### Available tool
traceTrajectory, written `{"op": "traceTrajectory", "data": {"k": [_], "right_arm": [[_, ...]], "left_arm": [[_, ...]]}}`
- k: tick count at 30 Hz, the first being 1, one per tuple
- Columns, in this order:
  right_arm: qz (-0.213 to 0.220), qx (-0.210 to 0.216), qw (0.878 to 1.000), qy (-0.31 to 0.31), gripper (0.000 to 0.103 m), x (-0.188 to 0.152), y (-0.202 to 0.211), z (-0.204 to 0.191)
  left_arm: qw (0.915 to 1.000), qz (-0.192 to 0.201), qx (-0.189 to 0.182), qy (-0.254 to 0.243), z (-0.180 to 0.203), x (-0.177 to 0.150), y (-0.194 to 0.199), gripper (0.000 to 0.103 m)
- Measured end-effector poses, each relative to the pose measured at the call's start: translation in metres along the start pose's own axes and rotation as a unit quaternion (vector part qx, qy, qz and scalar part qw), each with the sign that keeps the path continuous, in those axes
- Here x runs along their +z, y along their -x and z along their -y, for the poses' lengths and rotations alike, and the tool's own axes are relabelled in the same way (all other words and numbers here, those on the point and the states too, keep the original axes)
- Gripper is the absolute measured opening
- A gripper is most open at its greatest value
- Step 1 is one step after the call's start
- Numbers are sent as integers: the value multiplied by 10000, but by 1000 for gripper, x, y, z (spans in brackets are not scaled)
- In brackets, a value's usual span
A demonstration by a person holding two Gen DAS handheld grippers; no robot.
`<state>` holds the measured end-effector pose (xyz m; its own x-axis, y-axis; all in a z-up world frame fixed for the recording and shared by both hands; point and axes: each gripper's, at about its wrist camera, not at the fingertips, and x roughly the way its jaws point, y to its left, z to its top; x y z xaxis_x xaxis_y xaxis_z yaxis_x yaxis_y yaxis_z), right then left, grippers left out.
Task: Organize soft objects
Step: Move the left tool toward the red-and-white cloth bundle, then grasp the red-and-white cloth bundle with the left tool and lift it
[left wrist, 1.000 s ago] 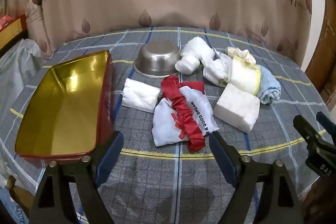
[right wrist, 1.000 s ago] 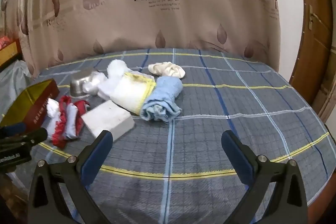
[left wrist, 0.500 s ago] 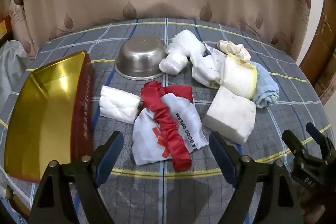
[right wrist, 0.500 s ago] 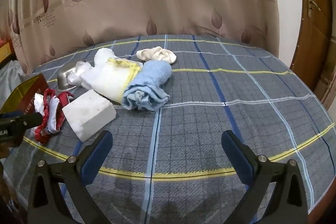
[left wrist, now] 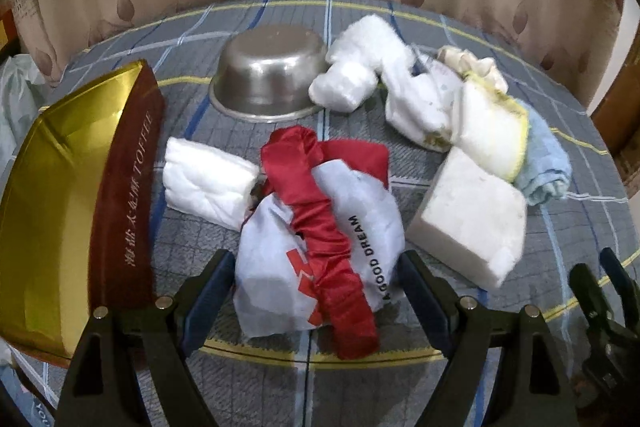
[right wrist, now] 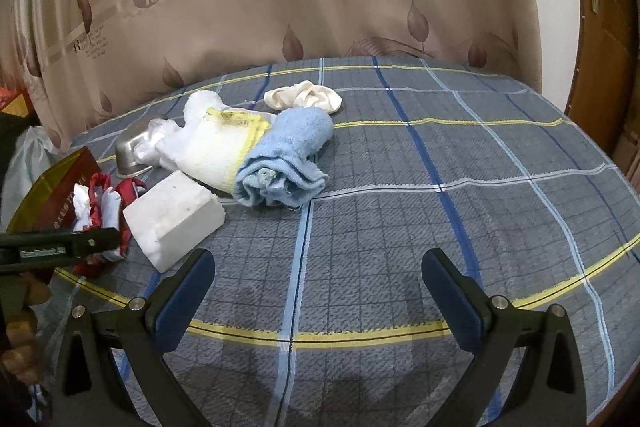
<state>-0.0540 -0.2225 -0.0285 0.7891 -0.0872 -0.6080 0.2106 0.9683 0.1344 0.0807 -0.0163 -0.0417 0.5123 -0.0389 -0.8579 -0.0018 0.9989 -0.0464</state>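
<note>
My left gripper (left wrist: 316, 291) is open, its fingers on either side of the near end of a white and red cloth bag (left wrist: 320, 227) lettered "A GOOD DREAM". Left of the bag lies a folded white cloth (left wrist: 208, 183) and an open gold tin with red sides (left wrist: 60, 195). Right of it sit a white sponge block (left wrist: 472, 215), a yellow-edged white cloth (left wrist: 492, 131) and a rolled blue towel (right wrist: 288, 159). My right gripper (right wrist: 318, 291) is open and empty over bare tablecloth, right of the sponge block (right wrist: 172, 219).
An upturned steel bowl (left wrist: 268, 75) stands behind the bag, with fluffy white cloths (left wrist: 360, 67) beside it. A cream cloth (right wrist: 304, 97) lies at the back. The round table carries a grey checked cloth (right wrist: 460, 207). A curtain hangs behind; a wooden door (right wrist: 604, 47) is at the right.
My left gripper has moved forward and down, so its fingers now flank the white and red bag. My right gripper has drifted a little closer to the pile and stays open.
</note>
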Motion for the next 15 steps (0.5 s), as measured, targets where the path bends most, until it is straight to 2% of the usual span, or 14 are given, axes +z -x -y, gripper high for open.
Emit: {"op": "traceTrajectory", "data": {"k": [7, 8, 9, 11, 15], "right_arm": [[-56, 125, 9999, -96, 103, -1, -3, 3], [-67, 145, 9998, -120, 103, -2, -4, 4], [-90, 164, 9997, -160, 103, -2, -5, 5], [-124, 172, 9995, -226, 103, -2, -6, 7], [-143, 175, 9994, -268, 103, -3, -7, 7]], "left_arm": [[9997, -164, 47, 176, -4, 4, -10, 86], [9996, -181, 30, 203, -4, 5, -9, 79], [9996, -128, -2, 261, -5, 5, -7, 60], [9994, -123, -132, 309, -5, 6, -2, 30], [9991, -134, -213, 341, -2, 2, 6, 24]]}}
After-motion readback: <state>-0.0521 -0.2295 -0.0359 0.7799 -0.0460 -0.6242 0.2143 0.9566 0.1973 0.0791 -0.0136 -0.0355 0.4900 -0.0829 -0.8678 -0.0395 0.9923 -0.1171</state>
